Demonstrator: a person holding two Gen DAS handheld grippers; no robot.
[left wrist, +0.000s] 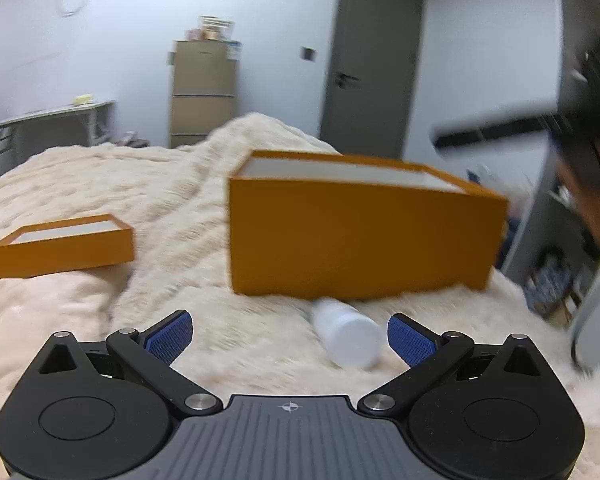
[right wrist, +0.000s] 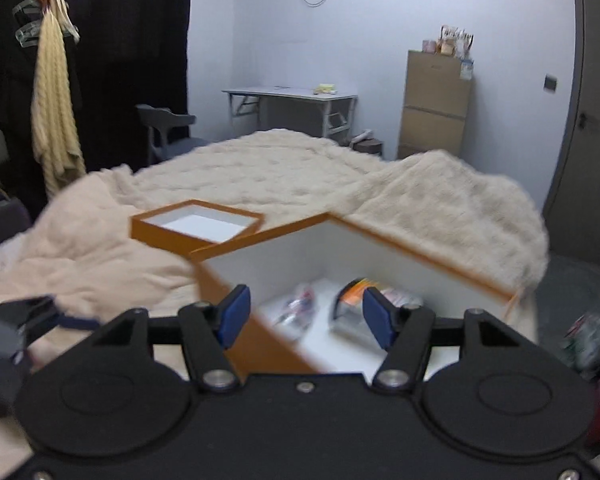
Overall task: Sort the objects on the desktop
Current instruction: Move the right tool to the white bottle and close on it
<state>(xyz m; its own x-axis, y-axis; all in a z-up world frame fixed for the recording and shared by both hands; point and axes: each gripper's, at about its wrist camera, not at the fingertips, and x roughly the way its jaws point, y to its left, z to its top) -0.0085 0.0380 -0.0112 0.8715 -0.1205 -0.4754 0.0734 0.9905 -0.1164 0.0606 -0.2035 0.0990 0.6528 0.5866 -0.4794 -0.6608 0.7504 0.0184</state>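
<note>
A deep orange box (left wrist: 356,236) with a white inside stands on the fluffy cream blanket (left wrist: 100,176). A white plastic bottle (left wrist: 346,334) lies on its side in front of the box, just ahead of my left gripper (left wrist: 288,336), which is open and empty. In the right wrist view my right gripper (right wrist: 304,316) hovers open above the near corner of the orange box (right wrist: 260,344), nothing between its blue pads (right wrist: 236,312). Inside the box lie clear wrapped packets (right wrist: 300,308) and an orange-and-black packet (right wrist: 356,300). The shallow orange lid (right wrist: 196,224) lies upturned behind the box.
The orange lid (left wrist: 64,246) sits left of the box in the left wrist view. A person's head (left wrist: 592,152) leans in at the right. Behind the bed stand a grey table (right wrist: 292,100), a chair (right wrist: 164,128), stacked cardboard boxes (right wrist: 434,104) and a grey door (left wrist: 372,60).
</note>
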